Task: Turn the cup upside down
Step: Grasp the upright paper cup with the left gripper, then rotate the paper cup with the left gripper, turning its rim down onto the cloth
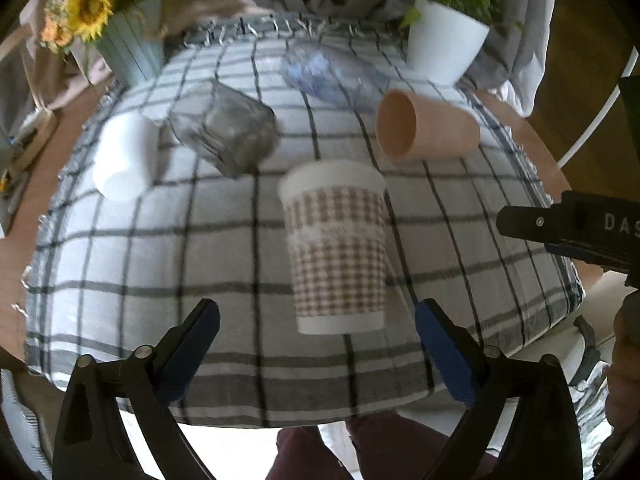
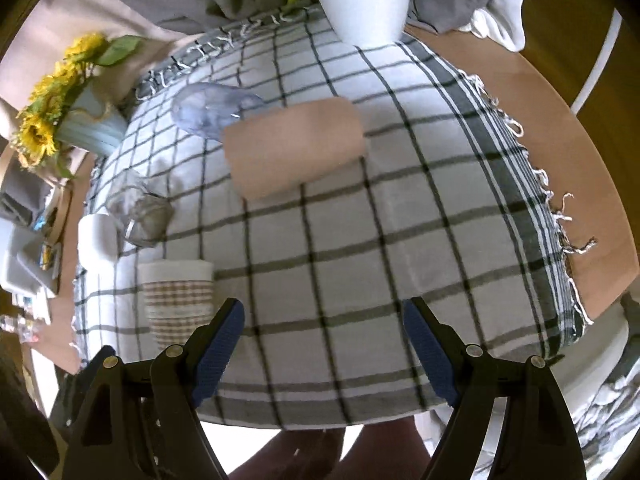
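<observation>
Both grippers, left [image 1: 316,344] and right [image 2: 324,344], gape wide; checkered cup [image 1: 336,244] stands upright.

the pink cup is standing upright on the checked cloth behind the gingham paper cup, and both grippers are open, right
Not quite: the pink cup lies on its side on the checked cloth, as the left wrist view shows. It is behind the gingham paper cup, and both grippers are open.

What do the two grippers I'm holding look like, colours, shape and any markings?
Both look alike. The left gripper and the right gripper have black angular plastic arms with silver screw heads at the joints, and each finger ends in a blue ribbed pad. Seen from the left camera, the right one's black body carries pale letters, "DAS", cut off at the edge. No cables show.
</observation>
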Demonstrator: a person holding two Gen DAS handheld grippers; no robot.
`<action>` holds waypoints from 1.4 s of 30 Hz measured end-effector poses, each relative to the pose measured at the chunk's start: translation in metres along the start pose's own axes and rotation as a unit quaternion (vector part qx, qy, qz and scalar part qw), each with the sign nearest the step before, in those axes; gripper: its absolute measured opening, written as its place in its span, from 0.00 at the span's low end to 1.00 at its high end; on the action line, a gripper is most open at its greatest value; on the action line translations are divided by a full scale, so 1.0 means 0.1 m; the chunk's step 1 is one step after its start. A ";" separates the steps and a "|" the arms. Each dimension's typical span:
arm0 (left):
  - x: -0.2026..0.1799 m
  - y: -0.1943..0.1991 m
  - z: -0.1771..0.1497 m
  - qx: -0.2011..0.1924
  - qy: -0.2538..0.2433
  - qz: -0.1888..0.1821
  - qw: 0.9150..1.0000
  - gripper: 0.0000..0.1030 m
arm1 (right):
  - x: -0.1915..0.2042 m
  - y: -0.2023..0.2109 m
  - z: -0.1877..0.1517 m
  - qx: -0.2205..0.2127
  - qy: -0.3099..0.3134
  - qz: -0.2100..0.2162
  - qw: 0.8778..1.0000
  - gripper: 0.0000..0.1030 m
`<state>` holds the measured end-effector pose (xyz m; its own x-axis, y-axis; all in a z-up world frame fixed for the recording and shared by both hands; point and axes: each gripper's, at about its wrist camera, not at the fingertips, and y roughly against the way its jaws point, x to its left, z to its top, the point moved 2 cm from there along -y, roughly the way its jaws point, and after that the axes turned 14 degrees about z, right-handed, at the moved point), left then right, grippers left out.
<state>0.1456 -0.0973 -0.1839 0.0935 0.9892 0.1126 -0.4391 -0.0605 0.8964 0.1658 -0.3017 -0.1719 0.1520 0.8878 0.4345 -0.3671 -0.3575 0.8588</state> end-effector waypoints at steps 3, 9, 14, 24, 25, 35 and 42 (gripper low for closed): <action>-0.06 -0.08 -0.02 0.010 0.005 -0.001 1.000 0.94 | -0.08 -0.04 -0.01 0.012 -0.005 -0.002 1.000 0.79; -0.13 -0.18 -0.01 0.019 0.003 0.002 1.000 0.79 | -0.19 -0.01 -0.02 0.013 -0.012 -0.006 1.000 0.79; -0.17 -0.23 -0.02 0.023 -0.001 0.007 1.000 0.68 | -0.24 -0.01 -0.02 0.014 -0.017 -0.004 1.000 0.79; -0.18 -0.20 0.01 0.009 -0.018 0.006 1.000 0.53 | -0.19 -0.02 -0.02 0.015 -0.011 -0.001 1.000 0.79; -0.17 -0.19 0.02 0.009 -0.018 0.005 1.000 0.53 | -0.18 -0.02 -0.02 0.015 -0.011 -0.001 1.000 0.79; -0.16 0.03 0.18 -0.027 -0.025 0.005 0.999 0.53 | -0.13 0.00 0.02 0.007 -0.005 0.005 1.000 0.79; -0.15 0.08 0.41 -0.043 -0.017 0.001 0.999 0.53 | -0.12 0.04 0.07 -0.002 -0.005 0.008 1.000 0.79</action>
<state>0.1772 -0.1181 -0.1610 0.1229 0.9838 0.1306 -0.5152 -0.0492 0.8557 0.1691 -0.3153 -0.1719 0.1551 0.8785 0.4518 -0.3731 -0.3713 0.8502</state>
